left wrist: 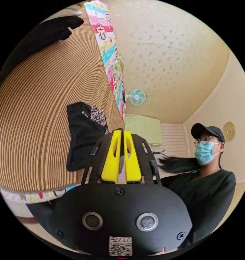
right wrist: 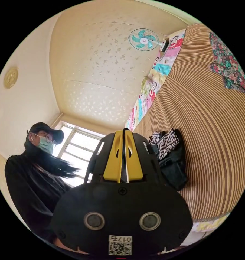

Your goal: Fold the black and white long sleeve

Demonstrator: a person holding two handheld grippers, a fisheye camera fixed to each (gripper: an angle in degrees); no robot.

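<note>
With both the left gripper [left wrist: 122,135] and right gripper [right wrist: 124,135] closed on nothing and aimed ceilingward, the crumpled black and white long sleeve [right wrist: 168,157] (bunched on the striped bed mat [right wrist: 214,135]) risks being grabbed through several layers.

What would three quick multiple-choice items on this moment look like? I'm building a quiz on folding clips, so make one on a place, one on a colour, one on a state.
1. Where does the black and white long sleeve lie?
A. on the striped mat
B. on a chair
C. over the window sill

2. What colour are the blades of the fan?
A. red
B. teal
C. black

3. How do the jaws of the right hand-held gripper stand?
A. wide apart
C. one jaw missing
B. close together

Answers:
1 A, the bunched garment rests on the brown striped mat.
2 B, the blades show teal inside a pale cage.
3 B, the yellow jaws sit nearly touching; the left hand-held gripper looks the same.
</note>
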